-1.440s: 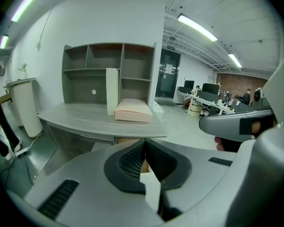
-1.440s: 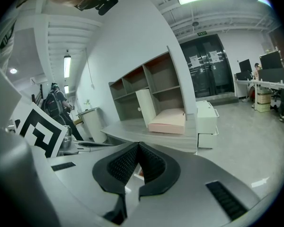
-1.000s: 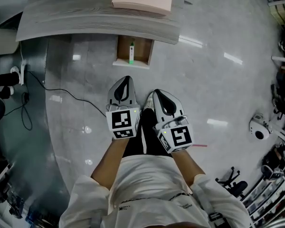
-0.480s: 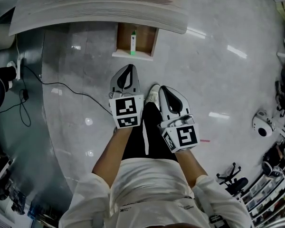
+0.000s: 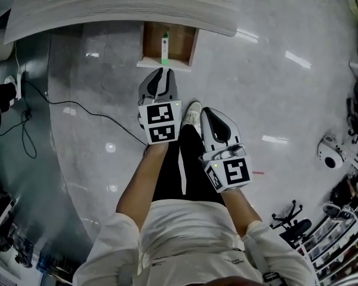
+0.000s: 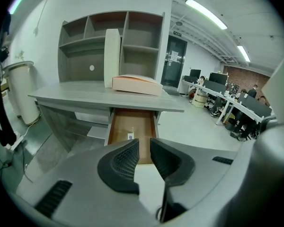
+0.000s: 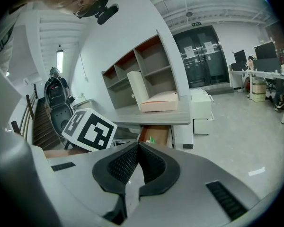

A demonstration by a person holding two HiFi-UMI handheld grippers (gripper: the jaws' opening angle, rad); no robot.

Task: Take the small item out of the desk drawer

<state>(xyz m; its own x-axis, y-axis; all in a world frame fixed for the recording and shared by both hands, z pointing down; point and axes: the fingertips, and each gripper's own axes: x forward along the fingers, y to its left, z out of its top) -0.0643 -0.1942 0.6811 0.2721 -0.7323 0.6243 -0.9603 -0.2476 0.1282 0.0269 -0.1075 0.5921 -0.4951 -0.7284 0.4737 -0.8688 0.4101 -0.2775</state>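
head view: the slim white tube with a green end (image 5: 164, 47) lies in the open brown wooden drawer (image 5: 182, 43) at top centre, long axis running away from the person, just ahead of the left gripper (image 5: 161, 71); the right gripper (image 5: 209, 111) sits farther back. left gripper view: jaws opening, nothing between them, drawer dead ahead, label unreadable. right gripper view: jaws together, empty.
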